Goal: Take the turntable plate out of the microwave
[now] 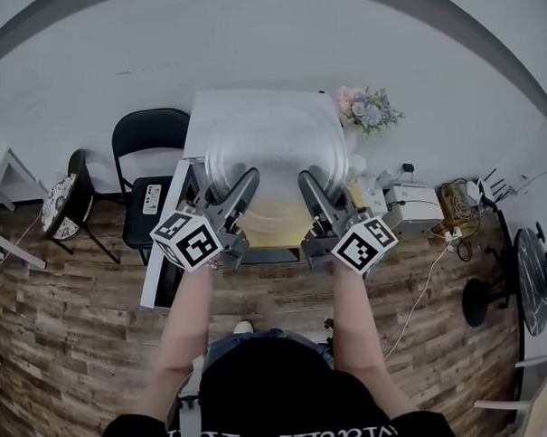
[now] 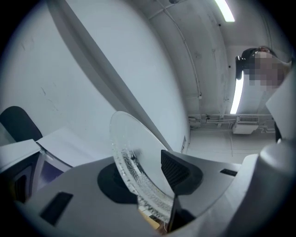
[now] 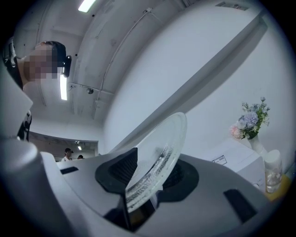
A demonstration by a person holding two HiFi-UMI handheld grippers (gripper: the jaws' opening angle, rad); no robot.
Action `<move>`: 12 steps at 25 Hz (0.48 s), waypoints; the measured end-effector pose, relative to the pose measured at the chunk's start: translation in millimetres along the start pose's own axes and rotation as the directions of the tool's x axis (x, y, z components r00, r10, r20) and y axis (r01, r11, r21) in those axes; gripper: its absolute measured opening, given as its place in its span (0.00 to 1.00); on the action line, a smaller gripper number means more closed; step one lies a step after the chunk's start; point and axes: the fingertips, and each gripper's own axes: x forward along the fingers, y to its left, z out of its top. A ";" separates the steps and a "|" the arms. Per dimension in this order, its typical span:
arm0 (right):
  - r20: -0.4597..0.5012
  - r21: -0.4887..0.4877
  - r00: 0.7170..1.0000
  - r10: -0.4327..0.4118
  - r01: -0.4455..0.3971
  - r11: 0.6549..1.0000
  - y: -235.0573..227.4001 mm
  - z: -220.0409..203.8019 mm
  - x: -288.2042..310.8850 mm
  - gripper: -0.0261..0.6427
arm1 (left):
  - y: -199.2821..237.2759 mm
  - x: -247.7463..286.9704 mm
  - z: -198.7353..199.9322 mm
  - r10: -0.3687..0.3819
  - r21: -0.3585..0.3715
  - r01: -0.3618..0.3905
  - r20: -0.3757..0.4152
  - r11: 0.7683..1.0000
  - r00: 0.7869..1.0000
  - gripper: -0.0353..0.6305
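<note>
- Left claw (image 1: 245, 183) – jaws drawn in narrow and clamped on the near rim of the glass turntable plate (image 1: 272, 150); the left gripper view shows the ribbed rim of the plate (image 2: 134, 155) pinched between the two pads
- Right claw (image 1: 310, 186) – the same: a narrow grip on the plate's near rim a little further right, and the right gripper view shows the glass (image 3: 159, 148) wedged between its pads
- Where the plate is: carried between both claws, tilted up and away from me, in the air over the white microwave (image 1: 216, 111), whose door (image 1: 162, 263) hangs open to the left
- Progress, as I judge it: the plate looks clear of the cavity, so taking it out is as good as done; what is left is to carry it away from the oven and set it down somewhere safe, and no landing spot is obvious yet
- Writing: a small label (image 3: 218, 160) sits on the microwave's top, too small to read; the cubes on the claws carry only black-and-white square markers; the white lettering on my dark shirt at the bottom of the head view is illegible; I can see no brand name anywhere
</note>
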 end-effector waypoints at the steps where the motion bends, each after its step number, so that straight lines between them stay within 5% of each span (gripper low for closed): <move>1: 0.008 -0.005 1.000 0.002 -0.002 1.000 0.6 2.1 1.6 0.25 | -0.5 1.1 2.9 -0.005 0.007 0.005 0.001 1.000 1.000 0.27; 12: 0.048 -0.102 0.996 0.069 -0.064 0.993 -9.7 51.0 30.6 0.25 | -4.0 41.3 42.0 -0.050 0.060 0.045 0.090 0.997 0.995 0.27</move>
